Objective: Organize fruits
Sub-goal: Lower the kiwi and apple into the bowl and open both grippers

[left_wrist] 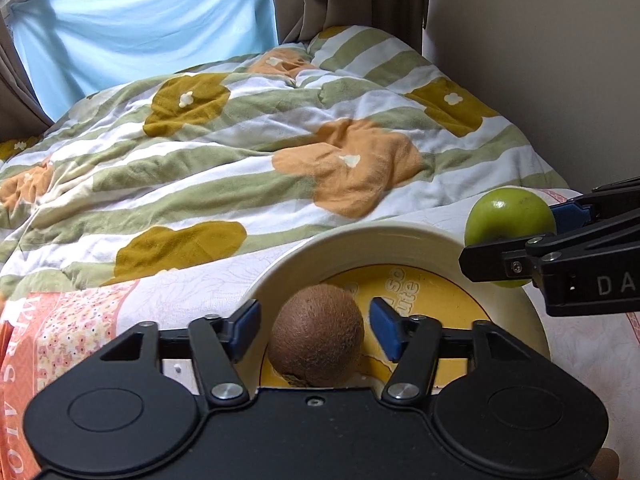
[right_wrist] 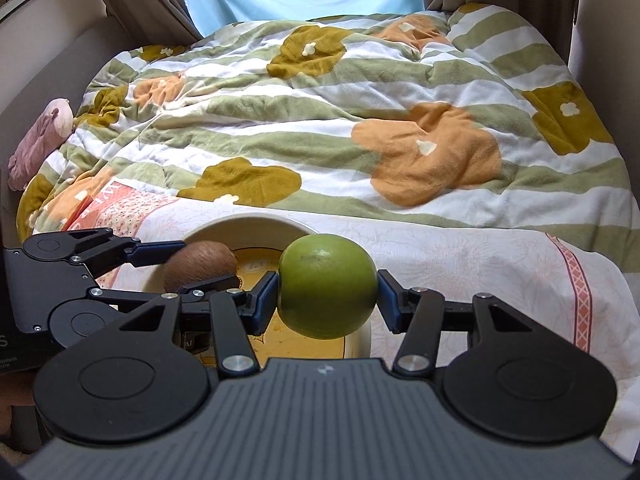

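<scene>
The left claw (left_wrist: 314, 322) stands released over a cream, round bowl with a yellow printed bottom (left_wrist: 400, 236), its blue pads clear on both sides of a brown, fuzzy, egg-shaped kiwi (left_wrist: 316, 336) that lies between them inside the bowl. The right claw (right_wrist: 328, 288) is clenched on a smooth, round green apple (right_wrist: 328, 286), both pads pressed to its sides, holding it above the bowl's rim at about 3 o'clock of the bowl. The bowl sits on a white printed sheet with a coral border (right_wrist: 480, 264) covering the near end of the bed, and a rumpled quilt with green stripes and orange and mustard flowers (left_wrist: 240, 152) lies beyond at 12 o'clock. Only the right wrist view shows a pink plush toy (right_wrist: 40, 140) at 10 o'clock by the wall; only the left wrist view shows the gaps beside the kiwi.
</scene>
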{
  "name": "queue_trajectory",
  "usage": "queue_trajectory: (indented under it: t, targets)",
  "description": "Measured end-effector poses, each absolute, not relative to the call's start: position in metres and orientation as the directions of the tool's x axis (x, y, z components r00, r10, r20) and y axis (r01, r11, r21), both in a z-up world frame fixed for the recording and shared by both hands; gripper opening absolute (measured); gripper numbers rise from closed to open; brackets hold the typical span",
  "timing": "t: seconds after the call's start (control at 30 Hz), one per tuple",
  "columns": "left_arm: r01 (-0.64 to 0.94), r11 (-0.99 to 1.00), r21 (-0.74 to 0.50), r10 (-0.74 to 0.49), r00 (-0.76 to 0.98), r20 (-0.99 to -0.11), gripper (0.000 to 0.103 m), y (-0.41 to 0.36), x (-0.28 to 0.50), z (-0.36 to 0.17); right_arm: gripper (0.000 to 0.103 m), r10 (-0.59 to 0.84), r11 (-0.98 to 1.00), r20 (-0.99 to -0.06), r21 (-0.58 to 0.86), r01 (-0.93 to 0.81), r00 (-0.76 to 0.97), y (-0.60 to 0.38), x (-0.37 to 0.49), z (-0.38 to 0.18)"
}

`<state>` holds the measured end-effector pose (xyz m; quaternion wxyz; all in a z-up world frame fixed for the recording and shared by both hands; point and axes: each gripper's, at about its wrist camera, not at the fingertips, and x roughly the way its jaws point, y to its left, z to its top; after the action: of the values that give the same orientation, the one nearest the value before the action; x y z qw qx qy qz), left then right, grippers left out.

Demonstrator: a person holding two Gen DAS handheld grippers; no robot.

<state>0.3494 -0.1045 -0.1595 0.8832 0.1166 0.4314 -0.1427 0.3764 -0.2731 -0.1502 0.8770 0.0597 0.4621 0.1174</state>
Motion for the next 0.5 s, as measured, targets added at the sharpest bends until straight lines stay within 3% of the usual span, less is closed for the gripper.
queue_trajectory:
  t: [0.03, 0.07, 0.37, 0.5]
  targets:
    - [0.351, 0.931, 0.096, -0.146, 0.601, -0.785, 0.091, -0.105, 0.349, -0.156, 0.067, 0.263, 0.965, -0.798, 0.217, -0.15, 0.542, -0.273, 0.377, -0.15]
    - [0.353, 0.93, 0.105, -0.142, 0.607, -0.782, 0.097, -0.105, 0.348, -0.154, 0.067, 0.266, 0.964, -0.798, 0.22, -0.149, 0.54, -0.274, 0.378, -0.151]
    - [0.355, 0.928, 0.114, -0.12, 0.573, -0.811, 0.1, -0.089, 0.331, -0.143, 0.067, 0.305, 0.951, -0.806, 0.226, -0.213, 0.508, -0.265, 0.382, -0.149]
    - [0.373, 0.911, 0.175, -0.081, 0.579, -0.811, 0.1, -0.089, 0.318, -0.147, 0.067, 0.31, 0.943, -0.816, 0.2, -0.264, 0.489, -0.251, 0.387, -0.155]
